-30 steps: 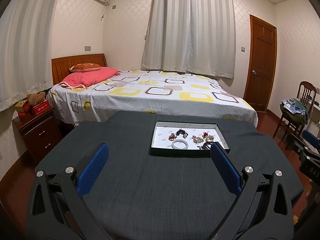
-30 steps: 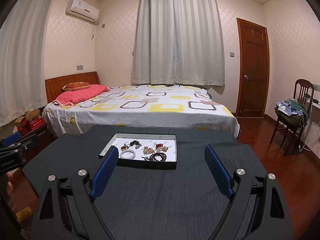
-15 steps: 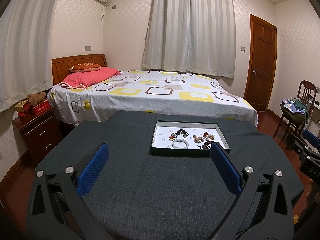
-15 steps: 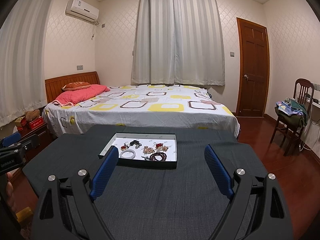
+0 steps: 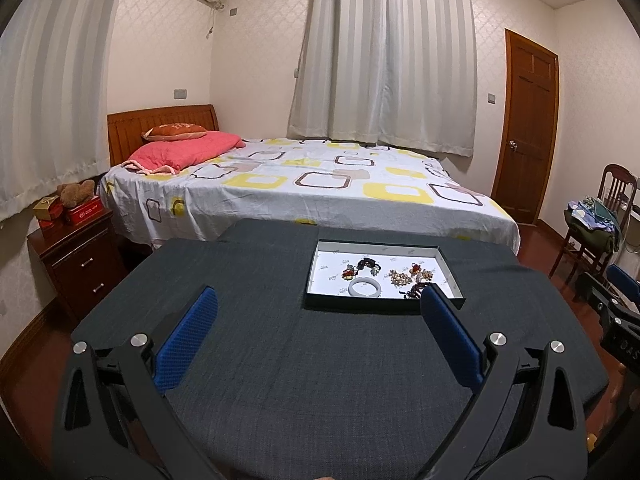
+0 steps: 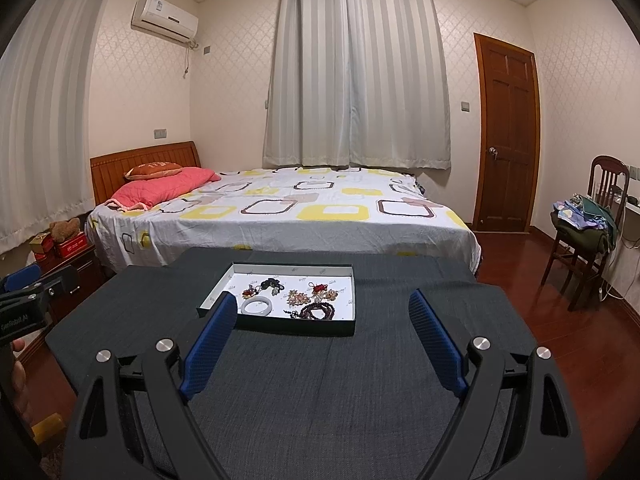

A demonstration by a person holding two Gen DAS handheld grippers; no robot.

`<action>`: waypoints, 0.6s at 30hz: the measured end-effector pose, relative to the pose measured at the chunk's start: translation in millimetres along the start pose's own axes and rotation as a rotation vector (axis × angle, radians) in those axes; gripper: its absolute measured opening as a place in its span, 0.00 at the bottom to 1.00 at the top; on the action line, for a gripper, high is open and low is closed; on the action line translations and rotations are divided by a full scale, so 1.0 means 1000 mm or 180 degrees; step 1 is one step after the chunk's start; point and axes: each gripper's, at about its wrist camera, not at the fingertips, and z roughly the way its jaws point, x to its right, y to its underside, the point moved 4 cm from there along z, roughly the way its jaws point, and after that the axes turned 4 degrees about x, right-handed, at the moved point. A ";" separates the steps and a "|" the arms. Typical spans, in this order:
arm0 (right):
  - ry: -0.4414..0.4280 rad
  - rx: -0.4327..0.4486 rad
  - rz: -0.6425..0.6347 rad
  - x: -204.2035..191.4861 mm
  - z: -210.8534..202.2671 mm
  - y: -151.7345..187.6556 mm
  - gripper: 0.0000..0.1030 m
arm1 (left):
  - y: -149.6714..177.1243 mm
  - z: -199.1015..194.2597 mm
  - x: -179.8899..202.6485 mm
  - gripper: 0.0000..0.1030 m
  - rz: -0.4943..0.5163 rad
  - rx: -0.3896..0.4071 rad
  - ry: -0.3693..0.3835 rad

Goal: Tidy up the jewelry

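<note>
Left gripper spread wide, holding nothing; right gripper likewise spread wide and bare, both hovering well short of the tray. Inside the tray: white bangle at the near left, dark bead bracelet near right, small trinkets between and behind. Fits either jewelry awaiting sorting or already gathered; cannot tell which.

Bed with pink pillow, grey curtains, wooden door, air conditioner, chair piled with clothes, nightstand.
</note>
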 end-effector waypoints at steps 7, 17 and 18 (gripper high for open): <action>0.0000 -0.0003 -0.0005 -0.003 0.001 0.003 0.82 | 0.000 0.000 -0.001 0.96 -0.0015 0.0009 -0.0016; -0.0003 -0.0009 -0.0012 -0.004 0.002 0.003 0.82 | 0.005 0.002 0.003 0.96 0.0010 -0.0036 -0.0005; -0.0002 -0.0009 -0.0011 -0.004 0.002 0.003 0.82 | 0.006 0.002 0.003 0.96 0.0003 -0.0038 -0.0008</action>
